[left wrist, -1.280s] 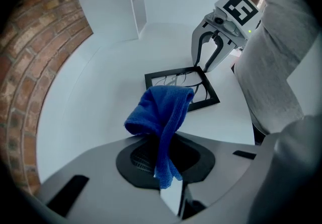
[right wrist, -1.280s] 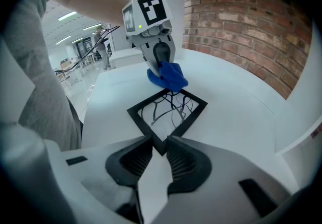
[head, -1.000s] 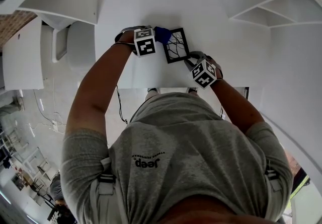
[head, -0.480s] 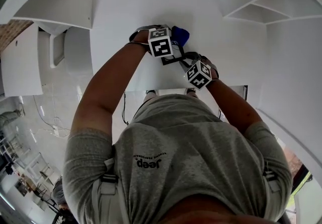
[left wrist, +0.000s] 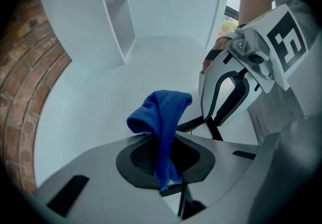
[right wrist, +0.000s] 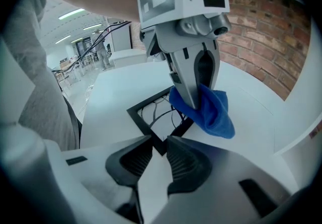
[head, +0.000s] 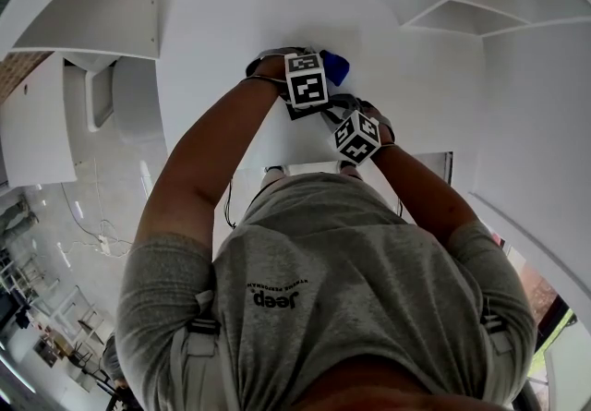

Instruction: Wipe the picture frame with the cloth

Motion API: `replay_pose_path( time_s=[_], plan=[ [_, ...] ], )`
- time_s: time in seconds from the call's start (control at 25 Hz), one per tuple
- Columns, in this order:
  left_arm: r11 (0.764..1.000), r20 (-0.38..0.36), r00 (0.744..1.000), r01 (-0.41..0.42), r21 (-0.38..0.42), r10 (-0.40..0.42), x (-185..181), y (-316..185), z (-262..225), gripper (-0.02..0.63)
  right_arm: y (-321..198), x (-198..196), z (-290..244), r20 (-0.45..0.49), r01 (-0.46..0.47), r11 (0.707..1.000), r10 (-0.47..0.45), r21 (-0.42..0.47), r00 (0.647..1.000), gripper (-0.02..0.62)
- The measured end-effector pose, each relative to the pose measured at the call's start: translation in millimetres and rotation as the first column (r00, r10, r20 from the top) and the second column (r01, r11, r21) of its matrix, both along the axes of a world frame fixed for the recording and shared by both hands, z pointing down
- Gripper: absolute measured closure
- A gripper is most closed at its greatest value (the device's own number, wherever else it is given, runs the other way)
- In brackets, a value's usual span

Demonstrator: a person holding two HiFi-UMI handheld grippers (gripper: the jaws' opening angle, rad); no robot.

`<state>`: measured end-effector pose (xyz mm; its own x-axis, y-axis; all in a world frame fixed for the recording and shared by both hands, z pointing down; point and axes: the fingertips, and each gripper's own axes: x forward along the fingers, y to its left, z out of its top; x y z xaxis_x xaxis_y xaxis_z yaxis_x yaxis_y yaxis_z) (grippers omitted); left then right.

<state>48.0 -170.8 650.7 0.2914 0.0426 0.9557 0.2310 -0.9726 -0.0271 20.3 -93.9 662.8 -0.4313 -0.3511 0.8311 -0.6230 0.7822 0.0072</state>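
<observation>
While pinching only a corner of picture frame [right wrist: 145, 128] in right gripper [right wrist: 160, 143], cloth [left wrist: 160, 115] clamped in left gripper [left wrist: 167, 150]: liable to pivot on desk [right wrist: 113, 87] under wiping pressure.

A person wears a grey short-sleeved T-shirt [head: 342, 280] with small dark print and buckled shoulder straps [head: 197, 326]. The left tongs [left wrist: 164, 162] and right tongs [right wrist: 157, 148] are white with dark ribbed pads, each topped by a black-and-white marker cube [head: 306, 78].

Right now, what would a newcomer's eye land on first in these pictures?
The bright blue cloth, pinched in the left claw, hangs over the far side of the black rectangular picture frame and stands out vividly against the white table. Next comes the right claw, clamped on the frame's near corner.
</observation>
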Motion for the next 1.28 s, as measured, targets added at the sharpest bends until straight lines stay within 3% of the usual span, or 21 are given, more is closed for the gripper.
replay_pose_path(
  time_s=[0.28, 0.76, 1.28],
  plan=[
    [1.000, 0.050, 0.999, 0.001, -0.005, 0.000, -16.3, 1.8, 5.4, 0.546, -0.2, 1.6, 1.3, 0.002, -0.001, 1.000, 0.001, 0.000, 1.000, 0.499],
    [0.999, 0.137, 0.990, 0.037, 0.006, -0.038, -89.8, 4.4, 2.6, 0.546, 0.3, 2.7, 1.3, -0.005, -0.002, 1.000, 0.002, -0.004, 1.000, 0.499],
    [0.999, 0.148, 0.988, 0.039, 0.014, -0.041, -102.7, 10.7, 2.3, 0.546, 1.2, 1.4, 1.7, -0.010, -0.006, 1.000, 0.006, -0.007, 1.000, 0.499]
  ],
)
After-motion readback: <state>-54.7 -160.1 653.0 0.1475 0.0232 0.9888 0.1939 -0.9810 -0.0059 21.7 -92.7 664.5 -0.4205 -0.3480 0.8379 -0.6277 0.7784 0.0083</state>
